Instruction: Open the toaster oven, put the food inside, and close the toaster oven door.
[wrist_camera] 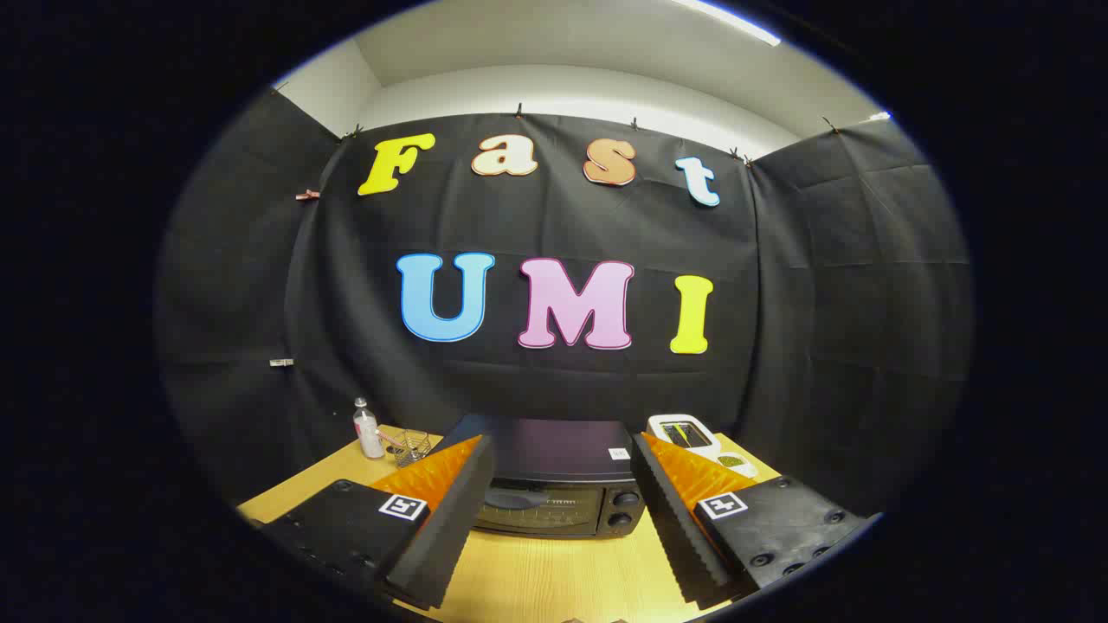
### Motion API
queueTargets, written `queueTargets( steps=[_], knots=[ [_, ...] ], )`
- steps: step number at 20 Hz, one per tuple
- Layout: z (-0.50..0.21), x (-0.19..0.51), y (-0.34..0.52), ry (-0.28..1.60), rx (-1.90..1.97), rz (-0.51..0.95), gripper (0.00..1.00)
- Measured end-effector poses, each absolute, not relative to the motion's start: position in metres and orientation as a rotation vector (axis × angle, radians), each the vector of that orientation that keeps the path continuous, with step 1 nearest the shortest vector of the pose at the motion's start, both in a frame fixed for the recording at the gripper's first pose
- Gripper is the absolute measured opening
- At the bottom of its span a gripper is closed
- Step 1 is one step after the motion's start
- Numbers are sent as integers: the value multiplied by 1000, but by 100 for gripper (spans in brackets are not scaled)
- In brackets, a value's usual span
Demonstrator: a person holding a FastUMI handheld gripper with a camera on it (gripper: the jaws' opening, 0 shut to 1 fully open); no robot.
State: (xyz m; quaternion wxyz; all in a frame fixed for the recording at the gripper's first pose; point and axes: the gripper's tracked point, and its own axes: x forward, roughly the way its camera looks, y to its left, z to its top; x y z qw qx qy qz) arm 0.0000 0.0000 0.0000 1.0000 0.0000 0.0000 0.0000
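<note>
A black toaster oven (554, 484) stands on the wooden table (554, 575), beyond my fingers and framed between them. Its door is closed, with a dark handle across the top of the glass and two knobs (621, 509) on its right side. My gripper (561, 459) is open, the fingers spread wide with nothing between them, held above the table some way short of the oven. A white tray with greenish food (731, 461) lies to the right of the oven, partly hidden behind my right finger (671, 506).
A small bottle (367, 430) and a wire basket (412, 446) stand at the back left of the table. A white device (684, 431) sits at the back right behind the oven. Black cloth walls close the booth on three sides.
</note>
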Motion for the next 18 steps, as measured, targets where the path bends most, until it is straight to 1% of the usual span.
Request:
queueTargets(
  steps=[8,18],
  knots=[
    [-9,-13,2,12,11,-3,97],
    [-15,-11,13,29,11,24,97]
  ],
)
